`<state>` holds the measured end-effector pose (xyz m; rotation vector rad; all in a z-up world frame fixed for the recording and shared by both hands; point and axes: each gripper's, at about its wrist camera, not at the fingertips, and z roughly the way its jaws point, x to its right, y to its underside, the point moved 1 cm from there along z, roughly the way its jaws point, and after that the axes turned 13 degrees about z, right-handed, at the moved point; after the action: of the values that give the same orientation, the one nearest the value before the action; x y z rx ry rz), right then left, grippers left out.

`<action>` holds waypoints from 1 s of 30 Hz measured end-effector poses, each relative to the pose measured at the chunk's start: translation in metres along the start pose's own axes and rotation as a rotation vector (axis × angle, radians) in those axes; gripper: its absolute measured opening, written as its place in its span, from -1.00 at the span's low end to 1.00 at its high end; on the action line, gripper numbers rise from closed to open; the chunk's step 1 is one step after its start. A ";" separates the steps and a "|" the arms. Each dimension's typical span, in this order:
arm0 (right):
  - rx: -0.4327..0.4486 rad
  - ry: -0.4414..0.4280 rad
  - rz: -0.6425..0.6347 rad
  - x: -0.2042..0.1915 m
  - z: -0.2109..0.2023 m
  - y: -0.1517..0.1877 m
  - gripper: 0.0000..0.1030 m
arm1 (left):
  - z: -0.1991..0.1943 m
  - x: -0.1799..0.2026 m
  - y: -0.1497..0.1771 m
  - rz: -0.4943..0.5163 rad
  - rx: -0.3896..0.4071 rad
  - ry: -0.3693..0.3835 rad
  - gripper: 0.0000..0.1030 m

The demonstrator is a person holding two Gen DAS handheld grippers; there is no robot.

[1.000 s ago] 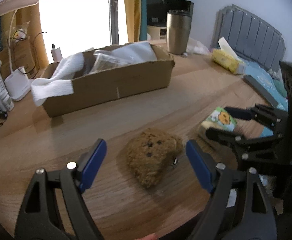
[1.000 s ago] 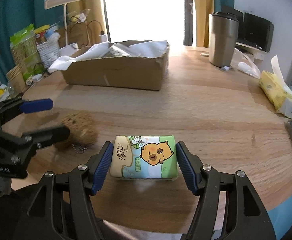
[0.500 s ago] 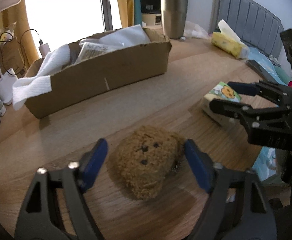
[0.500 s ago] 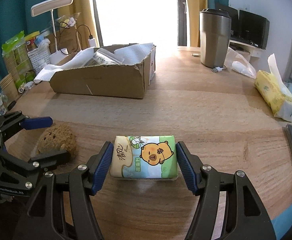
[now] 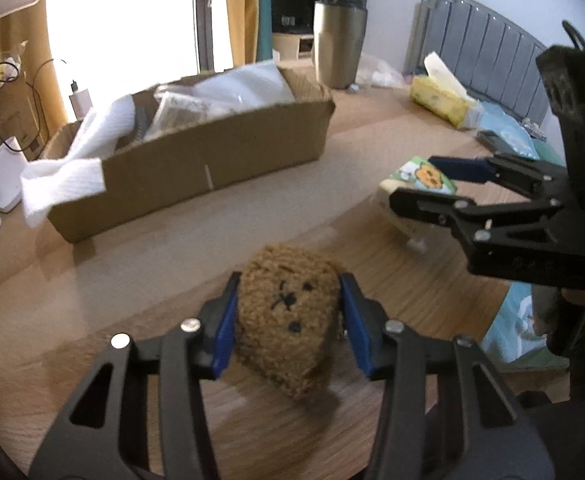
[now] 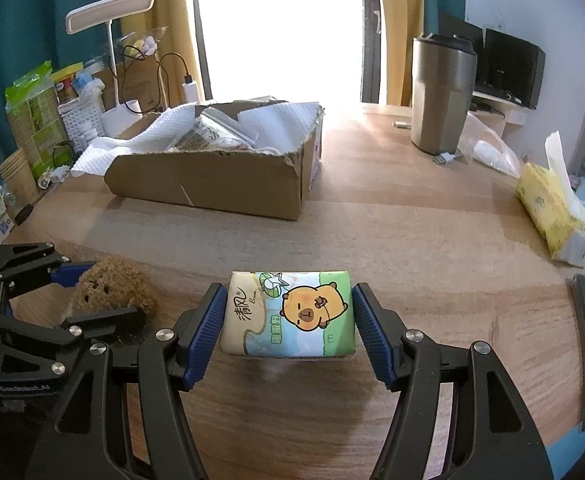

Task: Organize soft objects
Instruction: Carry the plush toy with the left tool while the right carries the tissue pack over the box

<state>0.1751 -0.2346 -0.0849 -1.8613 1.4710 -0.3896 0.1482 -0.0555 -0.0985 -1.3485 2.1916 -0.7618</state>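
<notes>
A brown plush toy (image 5: 288,320) with a stitched face sits between the blue pads of my left gripper (image 5: 289,292). Its jaws are closing and both pads press into the fur. In the right wrist view the same toy (image 6: 108,284) shows at lower left inside the left gripper (image 6: 92,296), low over the wooden table (image 6: 412,240). My right gripper (image 6: 288,300) is shut on a tissue pack (image 6: 292,312) printed with an orange capybara, held just off the table. The left wrist view shows that pack (image 5: 420,176) in the right gripper (image 5: 416,180) at right.
An open cardboard box (image 6: 212,184) holding white paper towel and packets stands at the back of the table. A steel tumbler (image 6: 442,92) and a yellow tissue pack (image 6: 552,208) are at the right. A desk lamp (image 6: 110,12) and clutter line the left edge.
My left jaws have closed in from wide apart until the pads squeeze the plush toy. The right gripper has carried the tissue pack slightly nearer the box.
</notes>
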 end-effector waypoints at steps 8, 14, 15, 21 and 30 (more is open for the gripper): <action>0.017 -0.003 -0.031 -0.015 -0.001 -0.016 0.31 | -0.017 -0.016 -0.006 -0.025 0.059 -0.018 -0.06; 0.028 -0.011 -0.052 -0.025 -0.001 -0.026 0.31 | -0.030 -0.029 -0.011 -0.036 0.098 -0.030 -0.06; 0.030 -0.012 -0.055 -0.026 -0.001 -0.028 0.31 | -0.032 -0.030 -0.012 -0.038 0.104 -0.033 -0.06; 0.047 -0.015 -0.074 -0.035 -0.003 -0.041 0.31 | -0.044 -0.047 -0.023 -0.055 0.146 -0.060 -0.06; 0.069 -0.020 -0.095 -0.046 0.000 -0.061 0.31 | -0.054 -0.073 -0.033 -0.083 0.185 -0.104 -0.06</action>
<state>0.2052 -0.1862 -0.0335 -1.8796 1.3423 -0.4602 0.1666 0.0098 -0.0297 -1.3601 1.9443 -0.8810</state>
